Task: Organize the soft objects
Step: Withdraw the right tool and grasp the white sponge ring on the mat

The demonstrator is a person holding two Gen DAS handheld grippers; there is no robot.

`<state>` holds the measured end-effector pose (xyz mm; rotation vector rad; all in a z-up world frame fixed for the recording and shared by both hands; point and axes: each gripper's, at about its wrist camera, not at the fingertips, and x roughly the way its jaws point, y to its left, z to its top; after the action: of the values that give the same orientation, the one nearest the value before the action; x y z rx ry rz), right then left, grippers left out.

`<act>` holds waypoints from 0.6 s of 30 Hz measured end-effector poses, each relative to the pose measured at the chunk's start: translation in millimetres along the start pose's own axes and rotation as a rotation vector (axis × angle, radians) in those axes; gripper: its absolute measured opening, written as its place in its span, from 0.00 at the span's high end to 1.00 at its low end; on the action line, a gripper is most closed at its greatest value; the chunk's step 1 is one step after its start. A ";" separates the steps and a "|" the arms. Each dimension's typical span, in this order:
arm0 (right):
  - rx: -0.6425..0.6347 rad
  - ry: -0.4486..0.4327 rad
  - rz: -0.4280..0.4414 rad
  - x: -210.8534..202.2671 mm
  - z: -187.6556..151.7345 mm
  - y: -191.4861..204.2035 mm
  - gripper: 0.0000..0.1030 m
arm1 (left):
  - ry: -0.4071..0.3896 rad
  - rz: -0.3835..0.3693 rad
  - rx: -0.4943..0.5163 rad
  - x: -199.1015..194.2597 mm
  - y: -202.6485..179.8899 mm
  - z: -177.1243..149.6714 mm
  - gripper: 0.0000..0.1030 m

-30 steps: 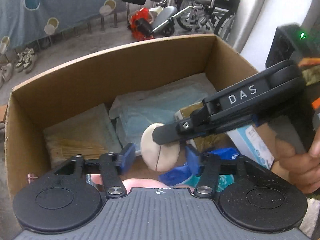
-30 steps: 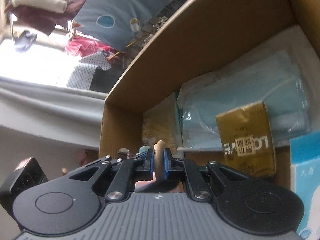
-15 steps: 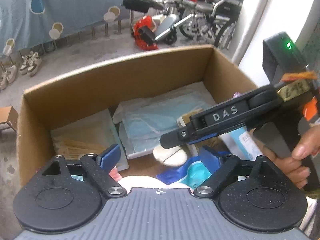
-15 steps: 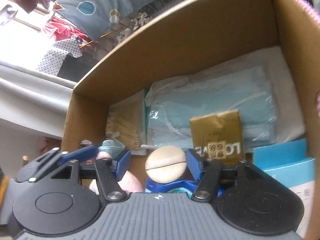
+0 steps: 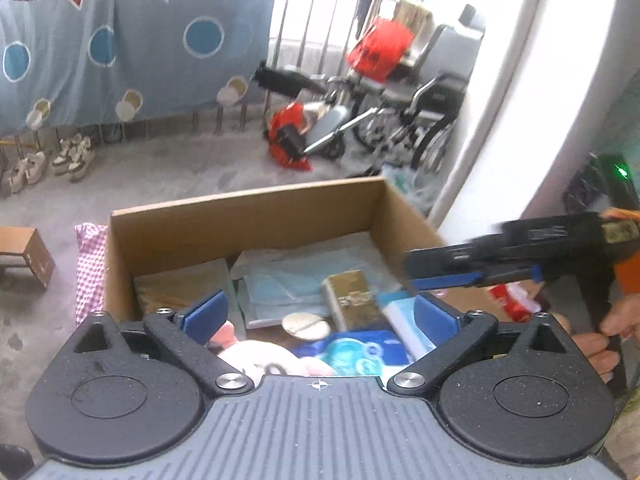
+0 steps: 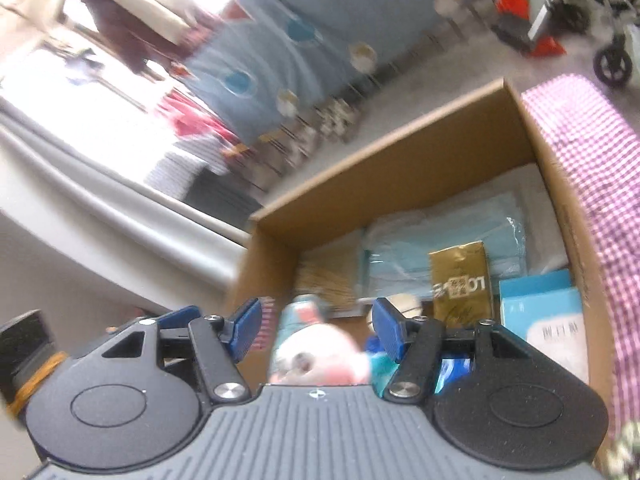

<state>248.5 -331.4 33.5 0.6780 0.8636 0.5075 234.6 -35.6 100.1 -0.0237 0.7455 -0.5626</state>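
Left wrist view shows what has just changed: the round cream puff [image 5: 306,323] that your right gripper [image 6: 316,322] pinched a second ago now lies flat on the floor of the cardboard box [image 5: 248,216], just beside the gold packet [image 5: 352,304] and near the pink plush toy [image 5: 264,356]. Your right gripper's jaws sprang apart and now stand part open with nothing between the pads. Your left gripper [image 5: 318,316] has just been opening too, and its jaws gape wide and empty. Both have pulled up and back from the box.

That likely means this item is stowed, and you are free to fetch the next soft thing.

Room inside the box is tight: the blue mask packs [image 5: 288,284] fill the back, the gold packet and a light blue carton [image 6: 548,320] crowd one side, and the plush and a blue pouch [image 5: 356,354] sit at the near wall. You have open air above the rim; mind the right gripper crossing over the box's side wall.
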 end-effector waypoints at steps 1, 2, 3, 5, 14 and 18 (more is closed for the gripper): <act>-0.012 -0.022 0.023 -17.6 -8.0 2.6 0.38 | -0.009 -0.011 -0.001 -8.6 -2.8 -4.8 0.02; -0.025 -0.047 0.042 -37.4 -17.2 4.8 0.37 | -0.014 -0.027 -0.002 -16.1 -5.4 -10.2 0.01; -0.041 -0.067 0.055 -54.3 -25.1 6.6 0.35 | -0.016 -0.047 -0.003 -23.7 -8.1 -16.0 0.01; -0.071 -0.118 0.062 -89.6 -45.5 7.0 0.26 | -0.021 -0.082 -0.006 -36.3 -13.2 -29.4 0.01; 0.012 -0.191 0.001 -146.3 -135.6 -25.2 0.17 | 0.066 -0.144 -0.030 -18.5 -38.7 -110.0 0.00; 0.097 -0.132 -0.059 -112.7 -164.0 -53.4 0.17 | 0.089 -0.123 -0.008 16.5 -57.6 -145.3 0.02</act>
<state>58.5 -387.1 -23.3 0.7641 0.7850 0.3653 122.8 -67.5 -5.7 -0.0527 0.8370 -0.6816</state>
